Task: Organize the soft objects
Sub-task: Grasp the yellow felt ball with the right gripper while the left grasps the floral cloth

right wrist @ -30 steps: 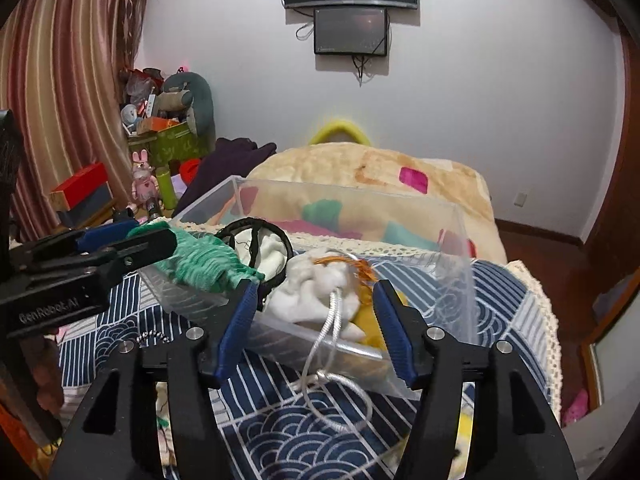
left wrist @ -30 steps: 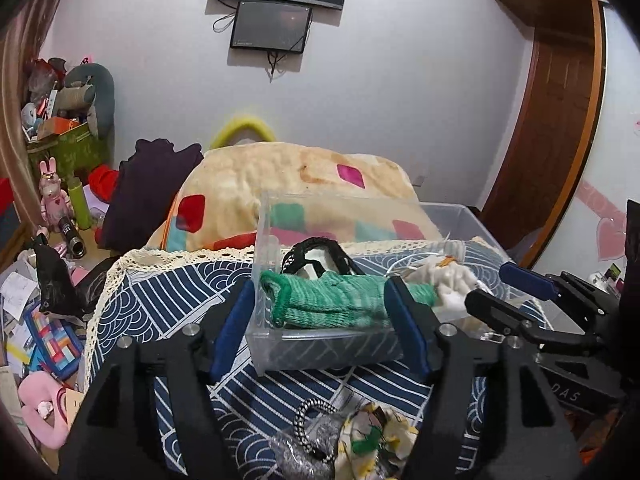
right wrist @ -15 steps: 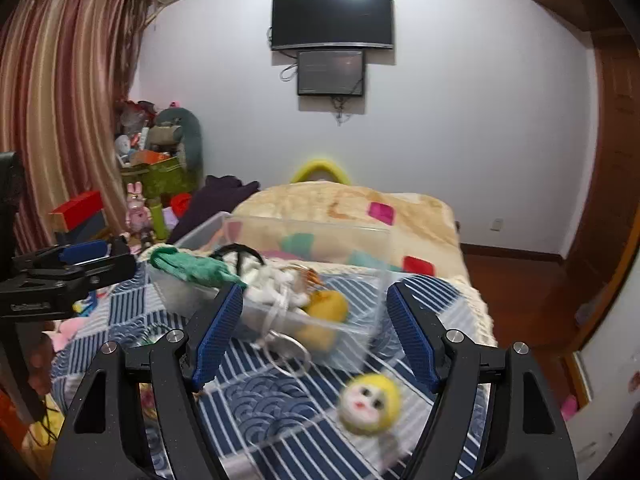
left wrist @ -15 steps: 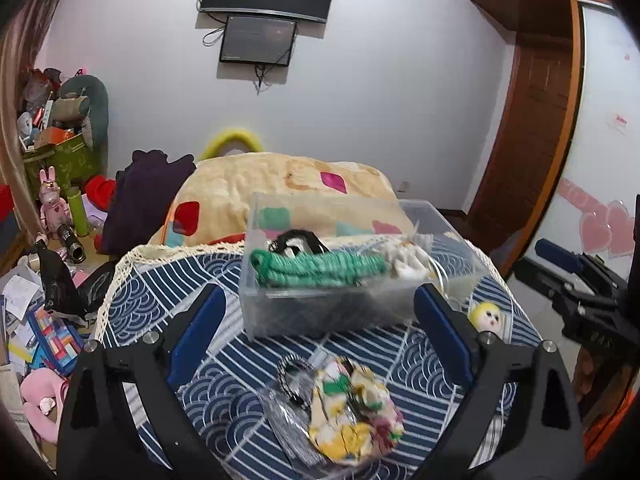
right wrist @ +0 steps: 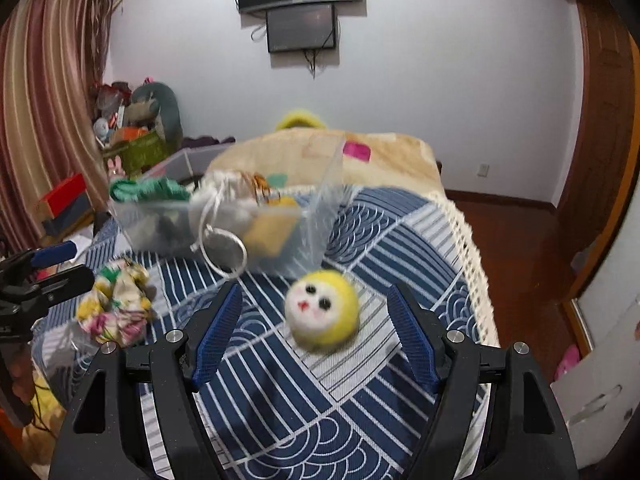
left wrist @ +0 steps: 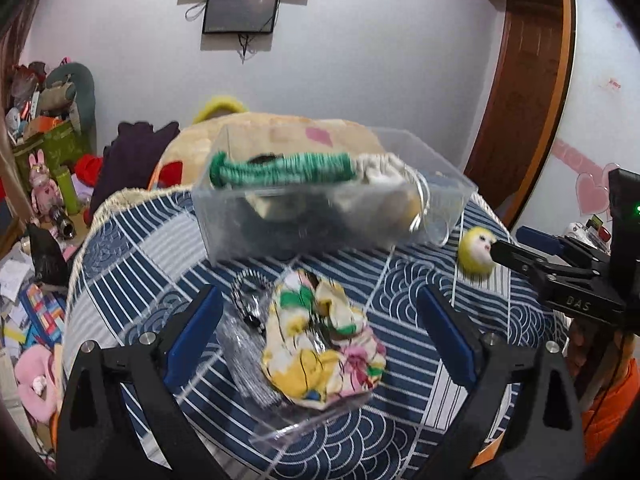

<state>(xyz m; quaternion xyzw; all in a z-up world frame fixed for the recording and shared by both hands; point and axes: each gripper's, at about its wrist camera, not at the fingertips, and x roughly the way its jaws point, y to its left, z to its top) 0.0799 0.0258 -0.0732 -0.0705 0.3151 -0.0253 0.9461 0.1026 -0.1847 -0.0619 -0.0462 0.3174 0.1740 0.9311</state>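
Observation:
A clear plastic box (left wrist: 224, 236) stands on the blue patterned bedspread (left wrist: 132, 280). It holds a green knitted piece (left wrist: 280, 168) and a white drawstring pouch (left wrist: 384, 168). My left gripper (left wrist: 318, 300) is open over a floral fabric bundle (left wrist: 324, 344) that lies in a clear wrapper, and its pads (left wrist: 192, 332) stand clear of the bundle. A yellow plush ball with a white face (right wrist: 322, 306) lies between the fingers of my right gripper (right wrist: 314, 300). That gripper is open, with a gap on both sides of the ball. The left gripper (right wrist: 52, 264) also shows at the left edge of the right wrist view.
A beige quilt (right wrist: 384, 160) is heaped behind the box. Toys and boxes (left wrist: 48, 152) crowd the floor at the left. The bedspread's fringed edge (right wrist: 468, 240) drops to a wooden floor on the right, and a wooden door (left wrist: 528, 80) stands beyond.
Both grippers stood at the box, around the green knit and the white pouch. They have widened and drawn back toward me, so the floral bundle and the yellow ball now lie between their fingers.

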